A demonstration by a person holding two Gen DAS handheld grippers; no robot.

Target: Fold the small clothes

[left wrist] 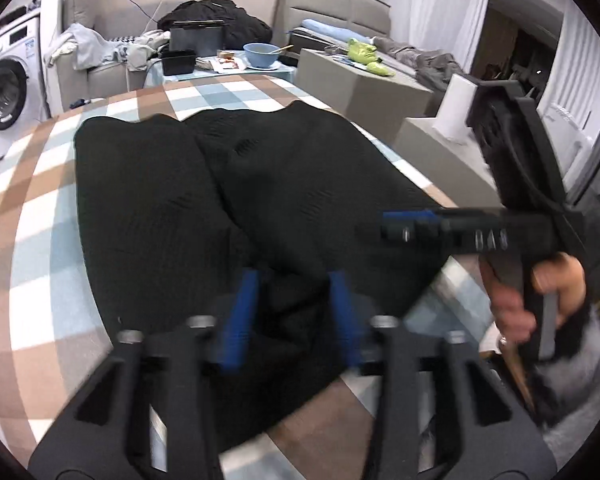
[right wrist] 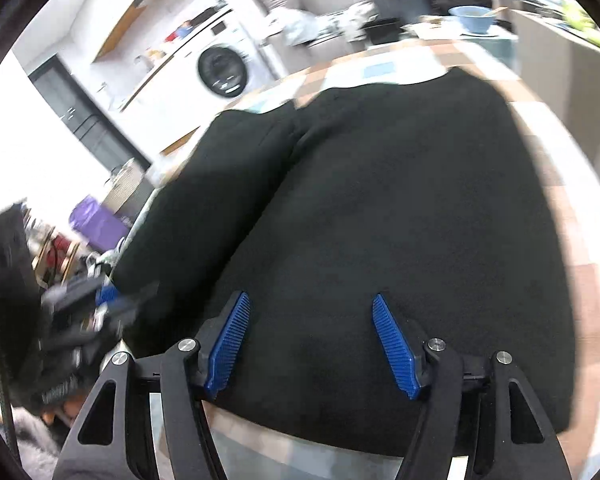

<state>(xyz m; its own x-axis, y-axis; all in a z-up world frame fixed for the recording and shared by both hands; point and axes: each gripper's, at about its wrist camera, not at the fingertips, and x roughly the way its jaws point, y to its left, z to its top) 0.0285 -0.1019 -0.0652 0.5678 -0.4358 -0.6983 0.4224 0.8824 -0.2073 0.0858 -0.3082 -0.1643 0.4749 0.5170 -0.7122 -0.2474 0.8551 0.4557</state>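
No text can be read in either view. The washing machine [left wrist: 8, 80] carries a small blue label, too blurred to make out. Pale marks on the right claw [left wrist: 410, 226] are smeared by motion.

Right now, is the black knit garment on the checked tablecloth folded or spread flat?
Partly folded. The black knit garment shows a layered seam down its middle, one panel overlapping another, lying on the checked tablecloth. Neither open gripper holds it.
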